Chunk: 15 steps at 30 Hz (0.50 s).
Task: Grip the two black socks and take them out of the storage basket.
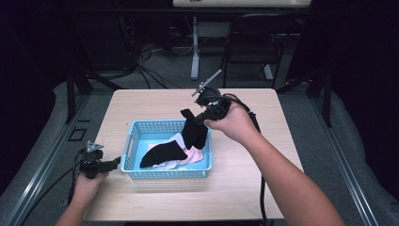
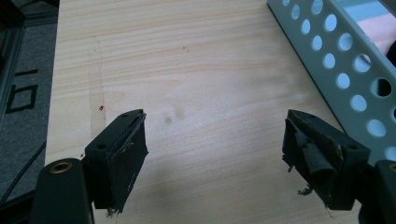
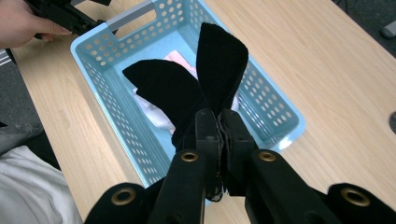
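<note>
Dark rm, grey floor (image 1: 164, 70), black chair (image 1: 256, 42).

Black sock (image 1: 194, 129) hangs clamped above light-blue perforated basket (image 1: 134, 136); second black sock (image 1: 162, 154) lies inside on pink and white laundry (image 1: 194, 155).

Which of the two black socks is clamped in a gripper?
The black sock hanging over the basket's right side, pinched by the right gripper. The other black sock lies loose inside the basket on the pale clothes.
</note>
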Each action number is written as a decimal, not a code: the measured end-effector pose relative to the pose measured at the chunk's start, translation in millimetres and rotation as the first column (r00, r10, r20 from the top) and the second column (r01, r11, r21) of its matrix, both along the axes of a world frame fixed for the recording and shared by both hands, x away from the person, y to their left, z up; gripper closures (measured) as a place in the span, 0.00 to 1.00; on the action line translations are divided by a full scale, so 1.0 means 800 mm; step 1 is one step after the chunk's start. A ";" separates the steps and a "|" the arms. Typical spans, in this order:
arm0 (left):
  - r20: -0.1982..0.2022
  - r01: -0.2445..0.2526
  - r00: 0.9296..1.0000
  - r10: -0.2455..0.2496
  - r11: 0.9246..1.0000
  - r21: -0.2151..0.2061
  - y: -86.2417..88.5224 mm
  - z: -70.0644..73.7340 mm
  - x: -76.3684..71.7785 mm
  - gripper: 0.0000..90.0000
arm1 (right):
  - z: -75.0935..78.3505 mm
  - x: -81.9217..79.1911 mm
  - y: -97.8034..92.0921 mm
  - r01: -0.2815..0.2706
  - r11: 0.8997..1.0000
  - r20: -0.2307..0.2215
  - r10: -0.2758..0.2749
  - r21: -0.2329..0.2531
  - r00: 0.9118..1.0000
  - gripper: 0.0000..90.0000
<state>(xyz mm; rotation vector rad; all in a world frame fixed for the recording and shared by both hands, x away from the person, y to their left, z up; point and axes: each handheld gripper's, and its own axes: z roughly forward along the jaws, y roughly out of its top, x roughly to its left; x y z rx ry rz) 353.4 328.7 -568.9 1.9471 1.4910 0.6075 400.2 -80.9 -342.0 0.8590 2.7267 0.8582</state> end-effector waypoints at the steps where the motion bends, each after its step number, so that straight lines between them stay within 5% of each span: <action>1: 0.000 0.000 1.000 0.000 1.000 0.000 0.000 0.000 0.000 0.24 | 0.000 0.000 0.000 0.000 1.000 0.000 0.000 0.000 1.000 0.97; 6: 0.000 0.001 1.000 -0.001 1.000 0.004 0.000 -0.001 0.000 0.24 | 0.012 -0.015 -0.037 0.040 0.999 0.020 -0.040 0.002 0.999 0.97; 15: -0.003 0.003 1.000 -0.002 1.000 0.008 -0.001 -0.001 0.000 0.24 | 0.003 -0.035 -0.082 0.091 0.996 0.010 -0.091 -0.026 0.996 0.97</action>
